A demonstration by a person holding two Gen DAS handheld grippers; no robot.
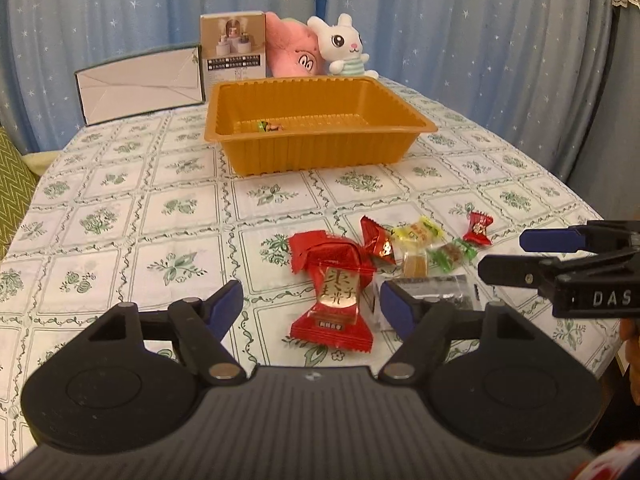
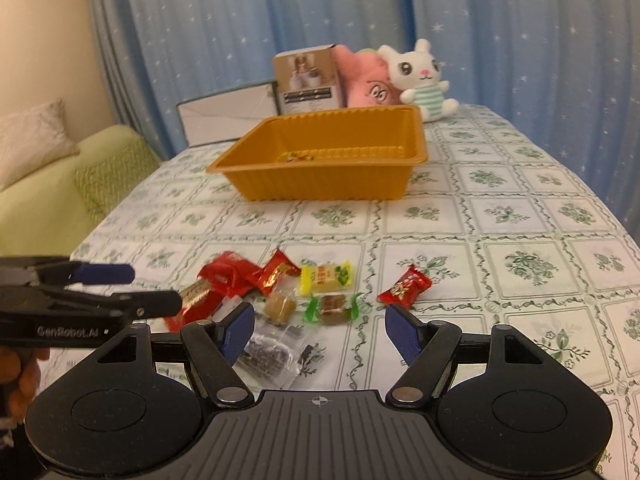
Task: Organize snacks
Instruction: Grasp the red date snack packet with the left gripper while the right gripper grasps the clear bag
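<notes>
Left gripper (image 1: 311, 300) nearest the lens, jaws spread wide, nothing gripped. Between its blue pads: large red foil-wrapped candy with clear gold-lettered window (image 1: 335, 300), flat on the green-and-white floral tablecloth (image 1: 120, 208), touching neither pad. Just beside the right pad: clear crinkled packet of dark pieces (image 1: 444, 290).

Right gripper (image 2: 319, 326) likewise wide open, empty. Ahead of its gap: green-twist brown candy (image 2: 332, 307) and unwrapped-looking amber cube in clear film (image 2: 280, 304); small red candy (image 2: 405, 290) off toward the right finger; yellow wrapped candy (image 2: 326, 277) and second red foil candy (image 2: 276, 273) further on.

Well beyond the pile: orange ribbed plastic tray (image 1: 320, 148), holding one small green-ended candy (image 1: 269, 126). Behind the tray: white plush rabbit (image 1: 344, 46), pink plush toy (image 1: 290, 52), printed carton (image 1: 234, 46).
</notes>
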